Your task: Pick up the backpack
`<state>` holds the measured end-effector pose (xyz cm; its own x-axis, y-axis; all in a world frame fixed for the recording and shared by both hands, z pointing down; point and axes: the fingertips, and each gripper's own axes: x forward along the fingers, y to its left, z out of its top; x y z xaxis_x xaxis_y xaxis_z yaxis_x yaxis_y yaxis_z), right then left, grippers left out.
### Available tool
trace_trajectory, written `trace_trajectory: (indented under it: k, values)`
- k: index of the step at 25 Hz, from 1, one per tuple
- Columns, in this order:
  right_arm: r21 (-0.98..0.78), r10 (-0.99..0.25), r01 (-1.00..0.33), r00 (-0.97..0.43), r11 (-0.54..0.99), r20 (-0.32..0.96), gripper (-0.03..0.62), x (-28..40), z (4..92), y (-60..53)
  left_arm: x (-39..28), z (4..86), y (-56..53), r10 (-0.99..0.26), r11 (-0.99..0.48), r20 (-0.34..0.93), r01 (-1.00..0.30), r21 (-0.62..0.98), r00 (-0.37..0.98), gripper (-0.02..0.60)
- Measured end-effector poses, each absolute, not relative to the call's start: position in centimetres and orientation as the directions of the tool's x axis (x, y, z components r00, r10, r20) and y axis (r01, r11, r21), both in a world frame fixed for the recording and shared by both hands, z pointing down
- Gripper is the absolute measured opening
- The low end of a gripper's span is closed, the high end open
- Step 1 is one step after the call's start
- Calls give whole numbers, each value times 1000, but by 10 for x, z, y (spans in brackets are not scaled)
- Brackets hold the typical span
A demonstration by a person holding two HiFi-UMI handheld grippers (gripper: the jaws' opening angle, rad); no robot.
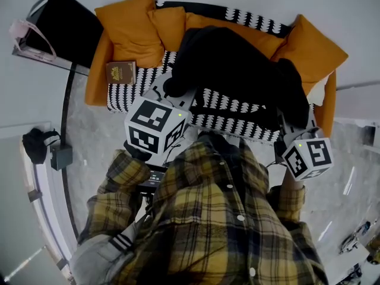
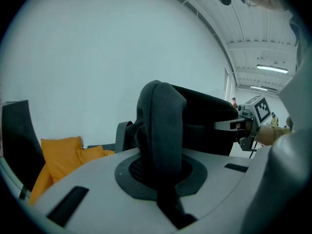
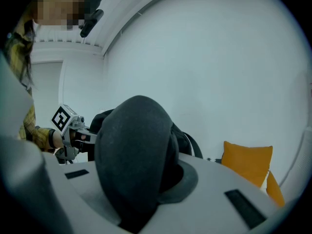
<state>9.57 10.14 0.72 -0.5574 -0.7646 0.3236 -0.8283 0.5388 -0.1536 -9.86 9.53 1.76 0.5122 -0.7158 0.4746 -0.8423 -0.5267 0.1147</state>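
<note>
A pale floor [image 1: 89, 135] and a white wall are seen in the head view, with an orange sofa [image 1: 95, 85] set against the wall and covered by a black-and-white throw [image 1: 237, 123]. A brown booklet [image 1: 120, 72] lies on the throw beside a cushion [image 1: 127, 25]. The black backpack [image 1: 237, 70] is held over the sofa between the left gripper [image 1: 172, 91] and the right gripper [image 1: 289, 126]; whether it clears the seat cannot be told. In the left gripper view, a white wall [image 2: 97, 57] fills the background, and the left gripper [image 2: 163, 179] is clamped shut on a dark strap [image 2: 163, 126] of the backpack [image 2: 204, 121], with the right gripper [image 2: 253, 118] seen beyond. In the right gripper view, the right gripper [image 3: 141, 189] is closed on a padded strap [image 3: 134, 150], and the left gripper [image 3: 70, 128] is seen behind it.
</note>
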Motion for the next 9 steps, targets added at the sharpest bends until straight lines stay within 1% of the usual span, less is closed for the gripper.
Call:
trace_trajectory:
  k: [9]
  values:
    - [-156, -763, -831, -553, 534, 334, 28, 98, 7, 96, -96, 18, 90, -707, -532, 482, -839, 119, 517, 34]
